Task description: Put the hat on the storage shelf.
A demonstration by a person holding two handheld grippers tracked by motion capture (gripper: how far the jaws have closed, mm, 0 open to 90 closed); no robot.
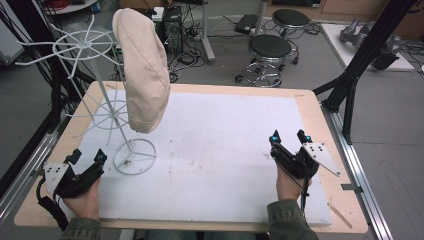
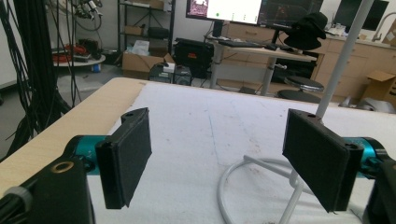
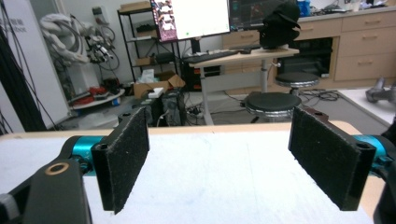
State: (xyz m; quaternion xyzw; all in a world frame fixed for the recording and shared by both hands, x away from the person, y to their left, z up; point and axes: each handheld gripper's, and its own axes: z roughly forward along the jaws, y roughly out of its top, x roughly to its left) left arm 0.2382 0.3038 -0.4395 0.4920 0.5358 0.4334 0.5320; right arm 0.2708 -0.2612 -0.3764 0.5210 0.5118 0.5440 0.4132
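Note:
A beige cap [image 1: 142, 70] hangs on the upper ring of a white wire stand [image 1: 100, 95] at the table's left. The stand's round base [image 1: 134, 156] rests on the white mat. My left gripper [image 1: 88, 157] sits low at the near left corner, open and empty, just left of that base. In the left gripper view the base ring [image 2: 243, 172] and the stand's pole [image 2: 343, 56] lie between and beyond the open jaws of the left gripper [image 2: 224, 158]. My right gripper [image 1: 290, 136] is open and empty over the mat's right side. In the right gripper view the right gripper [image 3: 233, 158] has bare mat between its pads.
The white mat [image 1: 220, 150] covers most of the wooden table [image 1: 310, 100]. Two black stools [image 1: 270, 50] stand on the floor beyond the far edge. A black frame leg [image 1: 360, 65] rises at the right. Cables hang at the left.

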